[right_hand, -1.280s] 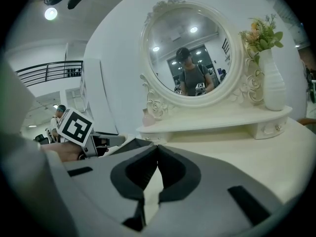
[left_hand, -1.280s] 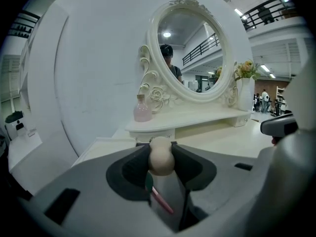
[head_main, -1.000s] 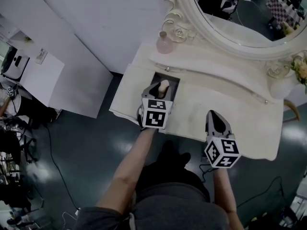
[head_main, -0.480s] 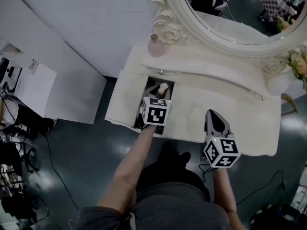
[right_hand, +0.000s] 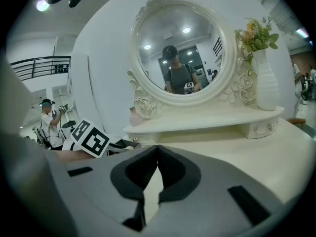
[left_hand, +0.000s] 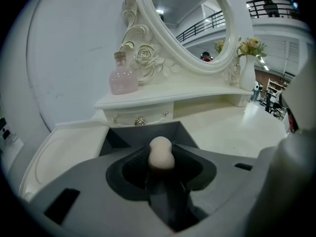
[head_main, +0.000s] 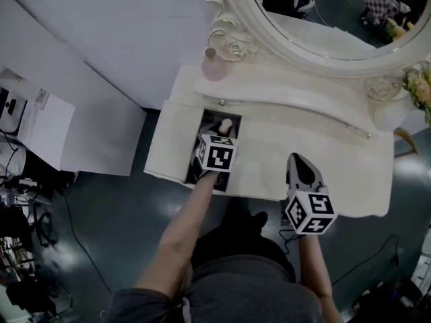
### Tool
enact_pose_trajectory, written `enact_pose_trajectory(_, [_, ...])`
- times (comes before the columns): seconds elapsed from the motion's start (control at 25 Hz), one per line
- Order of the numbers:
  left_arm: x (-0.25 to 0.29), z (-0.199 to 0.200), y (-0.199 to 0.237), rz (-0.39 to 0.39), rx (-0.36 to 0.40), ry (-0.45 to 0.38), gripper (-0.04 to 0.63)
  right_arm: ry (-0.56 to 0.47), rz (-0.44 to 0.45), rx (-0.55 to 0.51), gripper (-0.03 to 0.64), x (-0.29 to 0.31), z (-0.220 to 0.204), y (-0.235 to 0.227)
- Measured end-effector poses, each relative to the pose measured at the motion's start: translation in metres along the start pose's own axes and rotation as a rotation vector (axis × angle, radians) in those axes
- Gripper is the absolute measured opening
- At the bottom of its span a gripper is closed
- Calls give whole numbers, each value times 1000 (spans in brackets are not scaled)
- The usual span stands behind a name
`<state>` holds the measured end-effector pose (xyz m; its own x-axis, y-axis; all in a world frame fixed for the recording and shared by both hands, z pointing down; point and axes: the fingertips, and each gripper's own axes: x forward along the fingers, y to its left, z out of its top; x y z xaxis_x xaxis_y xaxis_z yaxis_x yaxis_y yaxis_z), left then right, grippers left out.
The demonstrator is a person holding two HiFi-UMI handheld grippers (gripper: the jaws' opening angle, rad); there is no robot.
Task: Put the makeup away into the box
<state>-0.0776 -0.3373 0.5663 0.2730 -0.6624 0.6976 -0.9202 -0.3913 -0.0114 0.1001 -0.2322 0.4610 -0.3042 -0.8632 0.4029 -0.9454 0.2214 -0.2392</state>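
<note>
Plainly, the left gripper (head_main: 225, 130) is gripping a beige, gourd-shaped makeup sponge (left_hand: 160, 153). Its own view is showing the dark pads pressing on the sponge's lower half, with the rounded top poking out ahead of the tips. Just ahead of and below those jaws, a dark grey open box (left_hand: 143, 132) is sitting sunk into the white dressing table (head_main: 323, 160). The head view is placing the sponge within the box's outline, but neither view is telling whether it is above the rim or already inside. The jaws are hiding the box floor.

The right gripper (right_hand: 158, 149) is hovering well off to the left gripper's right, over the table's near part. Its jaws are meeting at the tips with nothing between them. Only its view is catching the white vase of flowers (right_hand: 266, 83) whole, and a person's reflection (right_hand: 177, 75) in the ornate oval mirror (right_hand: 148, 33). The head view is cutting that mirror off at the top. Beyond the box, a pink glass bottle (left_hand: 123, 78) is standing on the raised shelf (left_hand: 163, 95).
</note>
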Motion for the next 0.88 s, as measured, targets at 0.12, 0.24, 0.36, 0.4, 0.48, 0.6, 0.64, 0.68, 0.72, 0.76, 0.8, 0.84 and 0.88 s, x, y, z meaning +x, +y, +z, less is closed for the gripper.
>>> enact_pose_trajectory(0.12, [4,-3,-1,-7,6,22,141,7,1,1,5,2,-1,0])
enact_pose_trajectory(0.24, [8,-4,-3,-7,15,38,141,9,0,2,5,3,-2,-1])
enact_pose_trajectory(0.36, [11,-5,-4,-4,23,57,143,12,-2,0,5,3,-2,-2])
enact_pose_trajectory(0.4, [12,-6,-5,-3,24,64,143,13,-3,1,5,3,-2,-2])
enact_pose_trajectory(0.48, [15,-6,-5,-4,22,75,143,14,-5,4,5,4,-1,-4])
enact_pose_trajectory(0.6, [18,-6,-5,-20,13,94,143,13,-6,8,5,5,0,-4])
enact_pose_trajectory(0.64, [18,-7,-5,-26,12,102,143,13,-5,7,5,5,-1,-4])
enact_pose_trajectory(0.68, [18,-8,-6,-30,11,112,143,14,-4,7,5,5,-1,-3])
enact_pose_trajectory(0.72, [19,-8,-6,-33,9,119,143,15,-2,6,5,5,-1,-2])
enact_pose_trajectory(0.76, [19,-9,-6,-34,6,123,143,15,0,6,5,5,-1,-2])
enact_pose_trajectory(0.8, [19,-9,-6,-34,3,125,143,15,2,5,5,5,-1,-1])
enact_pose_trajectory(0.84, [19,-9,-6,-34,-1,124,144,14,3,4,5,6,0,-1])
enact_pose_trajectory(0.88, [19,-8,-6,-35,-3,122,147,14,4,4,5,6,0,0])
